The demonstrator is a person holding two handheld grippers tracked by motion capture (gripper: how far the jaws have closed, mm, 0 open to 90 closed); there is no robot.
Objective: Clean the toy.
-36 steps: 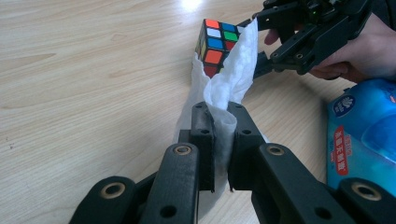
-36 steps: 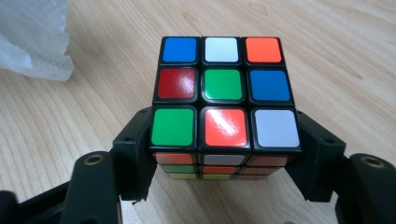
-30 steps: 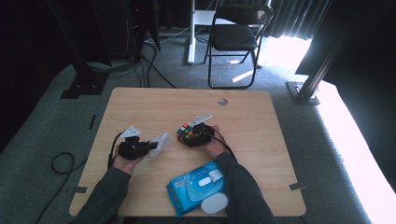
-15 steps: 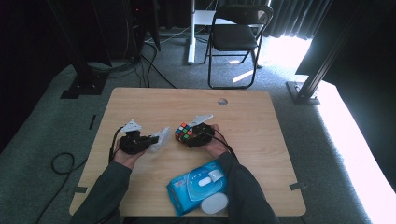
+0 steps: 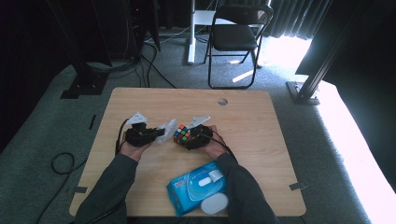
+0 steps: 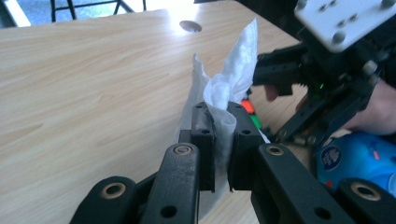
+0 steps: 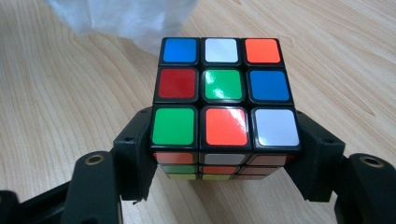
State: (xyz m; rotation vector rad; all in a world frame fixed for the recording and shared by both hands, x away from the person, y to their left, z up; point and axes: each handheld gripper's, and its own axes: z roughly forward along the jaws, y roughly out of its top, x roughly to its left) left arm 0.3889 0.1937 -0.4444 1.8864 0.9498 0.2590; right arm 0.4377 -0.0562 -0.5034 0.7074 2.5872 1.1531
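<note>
No text can be read on anything.

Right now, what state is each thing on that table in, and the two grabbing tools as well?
Left gripper: fingers shut on the white wipe.
White wipe: crumpled, pinched, sticking up past the fingers.
Right gripper: fingers clamped on the puzzle cube's sides.
Puzzle cube: scrambled, colours mixed, held.
Blue wipes pack: lying flat, lid flap open.
Table: bare wood around the hands.

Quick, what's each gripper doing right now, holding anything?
Left gripper: closed on a white wipe.
Right gripper: closed on the sides of a colour cube.
</note>
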